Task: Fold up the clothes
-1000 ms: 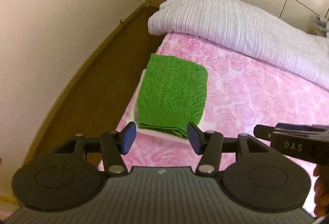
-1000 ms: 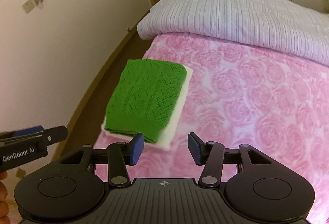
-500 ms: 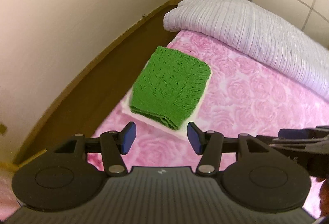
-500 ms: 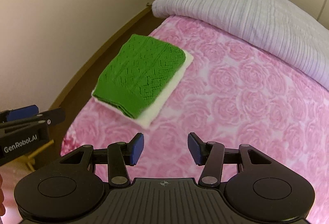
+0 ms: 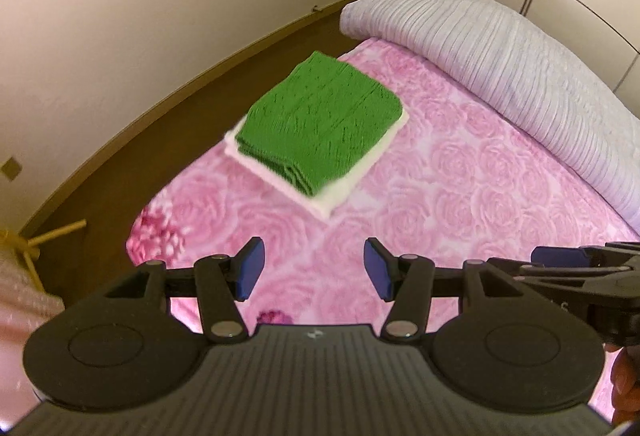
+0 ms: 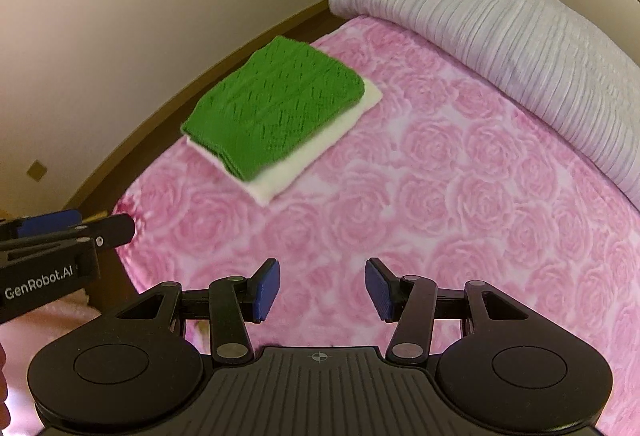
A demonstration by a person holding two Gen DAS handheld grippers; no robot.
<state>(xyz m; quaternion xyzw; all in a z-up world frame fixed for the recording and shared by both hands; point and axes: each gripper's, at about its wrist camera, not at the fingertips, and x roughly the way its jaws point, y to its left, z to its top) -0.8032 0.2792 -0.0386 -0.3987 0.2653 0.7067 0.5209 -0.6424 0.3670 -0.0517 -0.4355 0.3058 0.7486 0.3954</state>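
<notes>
Both grippers have swung back from the stack since a sec ago: it sat right at the blue tips then, now it lies well clear ahead, and both views have rolled so it reads on a diagonal. Going left to right: left gripper (image 5: pixel 313 268) hangs over bare pink rose bedspread (image 5: pixel 460 196), jaws wide, nothing btwn them. Green knit (image 5: pixel 320 120), folded, lies ahead and slightly left of its tips, squarely on top of a folded white garment (image 5: pixel 340 192) that shows only as a margin along the near and right edges. Long axis of the stack runs near-left to far-right, roughly parallel w/ the bed edge; folded layers face the near-left end. Right gripper (image 6: pixel 322 290) also stands wide and empty; from it the stack (image 6: pixel 272 108) lies ahead and well off to the left, so the left hand looks the nearer one, IMO. Beyond, at the far right, a rolled grey-white quilt (image 6: pixel 500 36) lies across the bed. Count: 2 grippers, 2 folded items in 1 stack (1 green, 1 white), 1 quilt. No unfolded garment shows in either view, so I'd guess this piece is done.
</notes>
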